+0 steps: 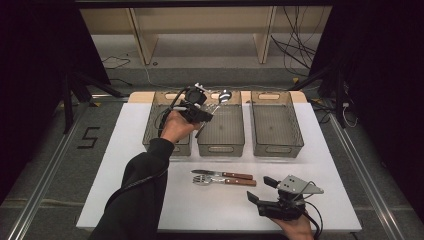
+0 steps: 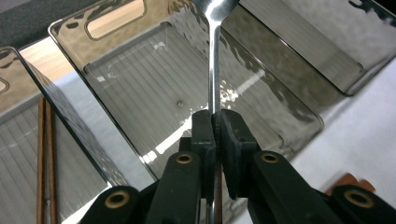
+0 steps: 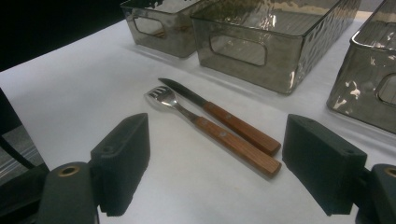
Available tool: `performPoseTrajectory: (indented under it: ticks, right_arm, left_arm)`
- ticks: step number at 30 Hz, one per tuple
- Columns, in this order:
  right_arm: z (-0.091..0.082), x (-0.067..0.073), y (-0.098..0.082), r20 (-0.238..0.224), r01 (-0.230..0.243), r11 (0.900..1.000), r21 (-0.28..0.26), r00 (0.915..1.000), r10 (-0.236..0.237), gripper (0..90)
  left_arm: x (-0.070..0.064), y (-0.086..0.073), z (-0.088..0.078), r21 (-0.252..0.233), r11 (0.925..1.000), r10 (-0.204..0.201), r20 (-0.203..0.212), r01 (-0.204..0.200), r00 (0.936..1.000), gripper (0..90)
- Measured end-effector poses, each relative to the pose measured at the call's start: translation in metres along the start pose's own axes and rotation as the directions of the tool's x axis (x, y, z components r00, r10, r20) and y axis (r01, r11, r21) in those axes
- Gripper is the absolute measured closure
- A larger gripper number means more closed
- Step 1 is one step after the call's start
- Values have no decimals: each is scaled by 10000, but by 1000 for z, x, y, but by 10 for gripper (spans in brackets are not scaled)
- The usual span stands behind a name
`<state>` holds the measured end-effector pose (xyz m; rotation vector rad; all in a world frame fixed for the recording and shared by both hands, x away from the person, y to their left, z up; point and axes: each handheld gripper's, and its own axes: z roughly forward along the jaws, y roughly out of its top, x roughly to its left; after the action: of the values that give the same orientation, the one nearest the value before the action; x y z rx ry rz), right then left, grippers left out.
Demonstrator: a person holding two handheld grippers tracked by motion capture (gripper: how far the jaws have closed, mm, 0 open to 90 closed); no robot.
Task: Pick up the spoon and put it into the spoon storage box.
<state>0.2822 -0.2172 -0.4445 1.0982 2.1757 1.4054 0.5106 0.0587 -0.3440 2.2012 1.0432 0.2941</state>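
Observation:
My left gripper (image 1: 209, 113) (image 2: 216, 117) is shut on the thin shaft of a metal spoon (image 1: 224, 95) (image 2: 214, 56). It hangs above the middle smoky-grey bin (image 1: 221, 146) (image 2: 154, 93), with the spoon's bowl pointing toward the far end. Near the front right of the white table, my right gripper (image 1: 261, 189) (image 3: 218, 154) stands open with nothing between its jaws. Just ahead of it a fork (image 1: 215, 181) (image 3: 212, 131) and a knife (image 1: 224, 174) (image 3: 229, 120), both with wooden handles, lie side by side on the table.
Three grey bins stand in a row at the back: the left bin (image 1: 150, 131) holds brown sticks (image 2: 44, 154), and the right bin (image 1: 276, 145) looks bare. A person's sleeve (image 1: 135, 200) crosses the front left. Dark floor and cables surround the table.

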Motion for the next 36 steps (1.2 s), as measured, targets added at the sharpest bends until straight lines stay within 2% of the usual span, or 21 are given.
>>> performPoseTrajectory:
  ticks: [11, 19, 36]
  right_arm:
    - [0, -1, 0, -24, 3, 10000, -23, 10000, -3, 240]
    - [-1, 0, 0, -47, -11, 10000, -9, 10000, 11, 241]
    - [0, 0, 0, -49, 12, 10000, 7, 10000, -12, 240]
  left_arm:
    - [4, 10, 20, -235, 9993, -295, 20, 296, 9996, 840]
    - [8, 9, 34, -40, 9987, -511, -112, 510, 9986, 839]
    - [8, -3, 55, 455, 9944, -955, 64, 951, 9954, 836]
